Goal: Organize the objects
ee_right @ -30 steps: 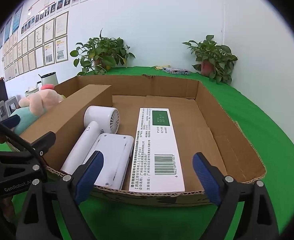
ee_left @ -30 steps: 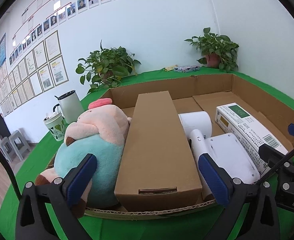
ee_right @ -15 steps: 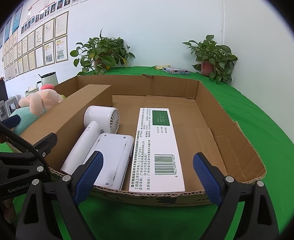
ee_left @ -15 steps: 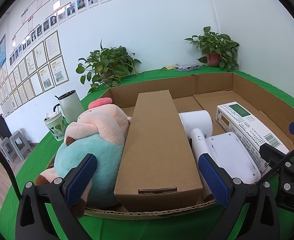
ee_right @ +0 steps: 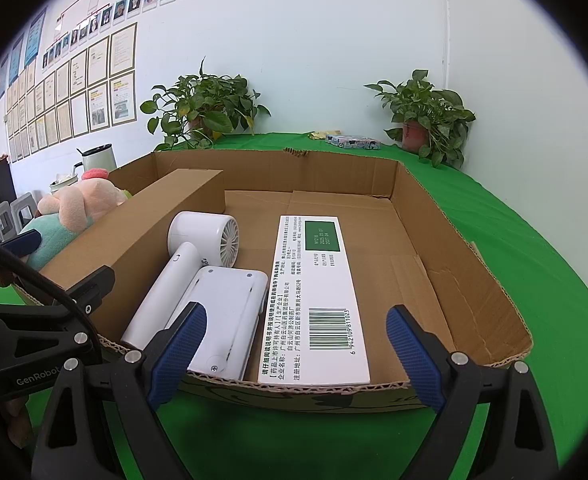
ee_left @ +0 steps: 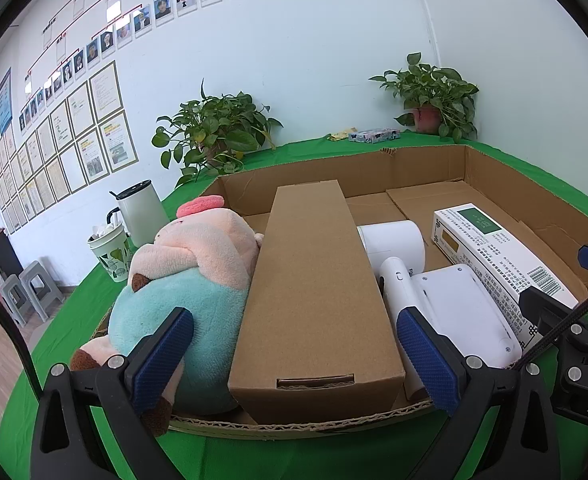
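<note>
A shallow cardboard tray on the green table holds a plush toy at its left, a long brown box, a white hair dryer, a flat white device and a white medicine box. My left gripper is open and empty in front of the brown box. My right gripper is open and empty in front of the medicine box.
Two potted plants stand at the back wall. A white kettle and a paper cup stand left of the tray. A small patterned box lies at the back. Stools stand far left.
</note>
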Motion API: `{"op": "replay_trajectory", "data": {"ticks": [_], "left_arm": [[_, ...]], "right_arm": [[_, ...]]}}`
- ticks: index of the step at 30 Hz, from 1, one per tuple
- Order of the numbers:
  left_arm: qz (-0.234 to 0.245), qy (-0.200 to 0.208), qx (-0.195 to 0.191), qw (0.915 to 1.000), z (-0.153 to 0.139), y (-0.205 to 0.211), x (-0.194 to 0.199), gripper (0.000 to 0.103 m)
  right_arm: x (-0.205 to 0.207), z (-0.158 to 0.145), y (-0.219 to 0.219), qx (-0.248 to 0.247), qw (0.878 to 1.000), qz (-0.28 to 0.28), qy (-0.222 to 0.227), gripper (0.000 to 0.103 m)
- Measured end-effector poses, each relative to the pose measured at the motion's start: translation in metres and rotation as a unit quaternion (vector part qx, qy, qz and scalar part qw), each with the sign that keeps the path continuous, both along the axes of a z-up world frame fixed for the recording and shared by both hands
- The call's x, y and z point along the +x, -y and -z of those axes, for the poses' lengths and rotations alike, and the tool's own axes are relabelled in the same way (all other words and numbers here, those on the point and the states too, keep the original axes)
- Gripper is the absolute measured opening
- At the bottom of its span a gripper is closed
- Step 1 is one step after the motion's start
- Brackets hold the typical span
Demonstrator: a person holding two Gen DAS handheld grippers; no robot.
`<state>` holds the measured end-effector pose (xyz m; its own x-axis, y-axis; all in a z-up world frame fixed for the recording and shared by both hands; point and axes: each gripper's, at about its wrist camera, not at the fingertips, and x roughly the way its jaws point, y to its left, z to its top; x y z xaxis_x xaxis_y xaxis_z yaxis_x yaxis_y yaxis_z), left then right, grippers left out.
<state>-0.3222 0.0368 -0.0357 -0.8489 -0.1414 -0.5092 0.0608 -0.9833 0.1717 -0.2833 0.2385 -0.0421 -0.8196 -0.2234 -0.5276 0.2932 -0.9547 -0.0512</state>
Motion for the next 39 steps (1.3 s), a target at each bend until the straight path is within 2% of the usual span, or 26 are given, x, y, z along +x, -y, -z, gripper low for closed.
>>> {"op": "replay_trajectory", "data": {"ticks": [39], "left_arm": [[0.005,-0.002,0.005,1.0000,0.0018,-0.0007,-0.0029,0.102]], "right_arm": [[0.0014,-0.0002,0.0024,-0.001,1.000,0.000,0.001,0.095]]}}
